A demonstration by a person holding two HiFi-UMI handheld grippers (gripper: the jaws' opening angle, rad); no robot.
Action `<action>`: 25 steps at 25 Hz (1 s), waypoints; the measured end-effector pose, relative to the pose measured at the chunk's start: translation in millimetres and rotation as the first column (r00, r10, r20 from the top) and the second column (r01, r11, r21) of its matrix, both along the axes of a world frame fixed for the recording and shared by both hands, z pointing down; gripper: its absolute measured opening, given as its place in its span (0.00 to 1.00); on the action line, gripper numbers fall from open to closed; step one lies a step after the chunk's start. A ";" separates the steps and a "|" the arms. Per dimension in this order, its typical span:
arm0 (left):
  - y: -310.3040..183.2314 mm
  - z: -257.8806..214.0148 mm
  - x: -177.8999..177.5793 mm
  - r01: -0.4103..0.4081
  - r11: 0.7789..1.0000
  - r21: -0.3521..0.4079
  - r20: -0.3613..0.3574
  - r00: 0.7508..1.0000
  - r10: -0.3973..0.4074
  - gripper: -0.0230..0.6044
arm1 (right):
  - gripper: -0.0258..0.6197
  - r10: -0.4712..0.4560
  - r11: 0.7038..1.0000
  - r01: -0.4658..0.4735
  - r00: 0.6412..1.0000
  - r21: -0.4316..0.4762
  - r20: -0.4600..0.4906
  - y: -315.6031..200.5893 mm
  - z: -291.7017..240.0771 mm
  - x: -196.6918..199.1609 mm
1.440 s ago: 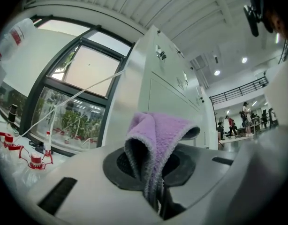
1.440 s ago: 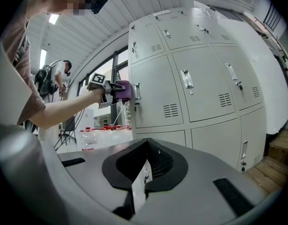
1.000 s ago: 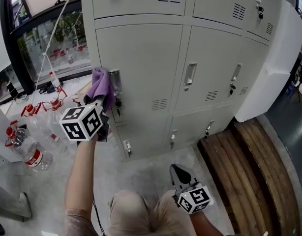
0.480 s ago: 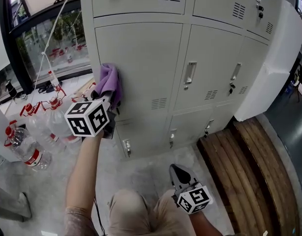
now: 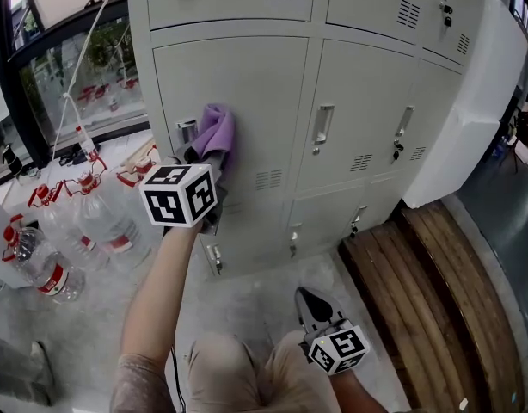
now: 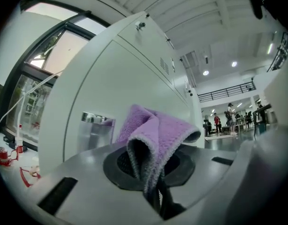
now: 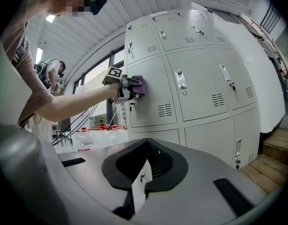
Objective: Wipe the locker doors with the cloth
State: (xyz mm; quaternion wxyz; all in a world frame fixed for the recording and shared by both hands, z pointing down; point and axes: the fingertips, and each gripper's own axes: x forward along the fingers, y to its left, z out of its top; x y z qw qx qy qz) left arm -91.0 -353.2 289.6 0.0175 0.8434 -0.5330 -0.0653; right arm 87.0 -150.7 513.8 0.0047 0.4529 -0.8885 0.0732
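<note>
Person pressing a purple cloth (image 5: 217, 129) against a grey locker door (image 5: 255, 93) with the left gripper (image 5: 205, 157).

In the head view, the left gripper is reaching up toward 11 o'clock. Its jaws are clamping tight on a fold of the cloth, which is bunching out above them and touching the leftmost middle-row door, just at the 3 o'clock side of that door's metal handle (image 5: 187, 131). The right gripper (image 5: 314, 304) is hanging low at 6 o'clock beside the person's knees, well apart from the lockers. Its jaws are drawn together with only a thin slit between them, gripping nothing. Clear water bottles (image 5: 92, 222) are standing on the floor at 9 o'clock, and a wooden platform (image 5: 419, 282) is lying at 4 o'clock.
</note>
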 end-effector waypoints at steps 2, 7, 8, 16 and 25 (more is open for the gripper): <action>-4.4 0.8 13.4 -0.017 1.000 -0.003 0.011 1.000 0.017 0.10 | 0.04 0.004 1.000 -0.004 1.000 -0.002 0.000 0.3 0.4 1.3; -15.9 5.1 47.9 -0.057 0.998 -0.014 0.005 0.998 0.057 0.10 | 0.04 0.019 1.000 -0.019 1.000 -0.004 0.002 0.8 1.2 7.5; -17.9 6.2 53.9 -0.062 0.998 -0.015 0.001 0.998 0.062 0.10 | 0.04 0.023 1.000 -0.023 1.000 -0.004 0.003 0.7 1.4 9.1; -34.7 14.3 102.7 -0.112 0.993 -0.021 0.024 0.993 0.113 0.10 | 0.04 0.051 0.999 -0.051 0.999 -0.003 -0.002 1.7 -0.6 22.2; -44.0 26.7 138.6 -0.194 0.980 -0.043 0.038 0.980 0.195 0.10 | 0.04 0.092 0.996 -0.092 0.996 -0.002 -0.015 9.5 -2.3 38.6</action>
